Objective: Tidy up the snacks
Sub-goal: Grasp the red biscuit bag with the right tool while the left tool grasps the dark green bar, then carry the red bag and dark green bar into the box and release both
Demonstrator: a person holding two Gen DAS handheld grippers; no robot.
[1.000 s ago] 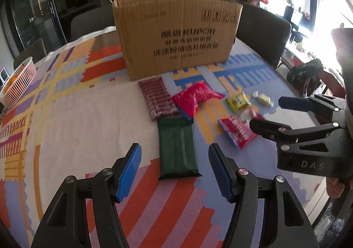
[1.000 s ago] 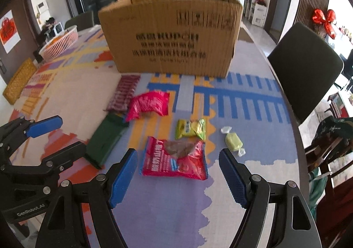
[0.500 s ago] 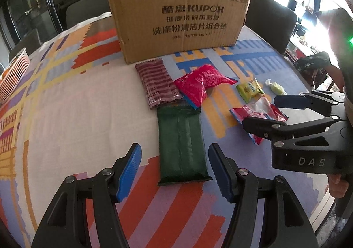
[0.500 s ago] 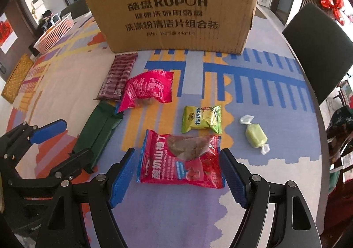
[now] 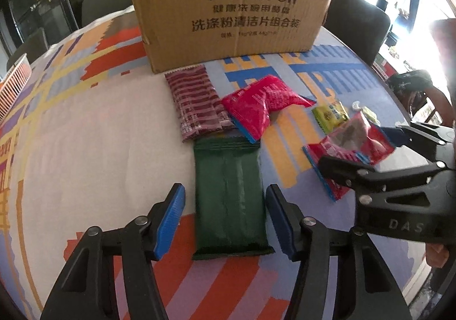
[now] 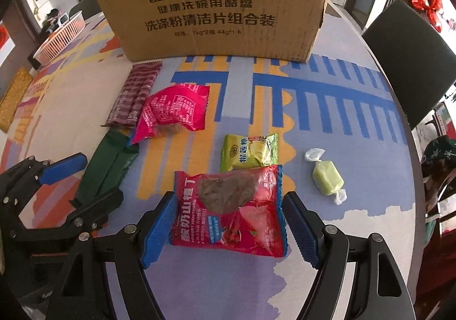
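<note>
The flat dark-green foil packet (image 5: 230, 194) lies between the left gripper's (image 5: 225, 223) spread fingers; the red yogurt-hawthorn snack bag (image 6: 228, 211) lies likewise inside the open right gripper (image 6: 228, 228). Both look poised to grasp: next, close squarely, then lift toward the brown cardboard box (image 6: 216, 3) at twelve o'clock. The worktop (image 5: 85, 149) wears a colourful patterned cloth; a dark chair (image 6: 404, 60) stands at two o'clock.

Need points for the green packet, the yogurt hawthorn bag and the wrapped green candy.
green packet (image 5: 229, 194), left wrist view, middle of its flat face
yogurt hawthorn bag (image 6: 230, 211), right wrist view, centre of the front
wrapped green candy (image 6: 327, 181), right wrist view, the candy body between the twists
</note>
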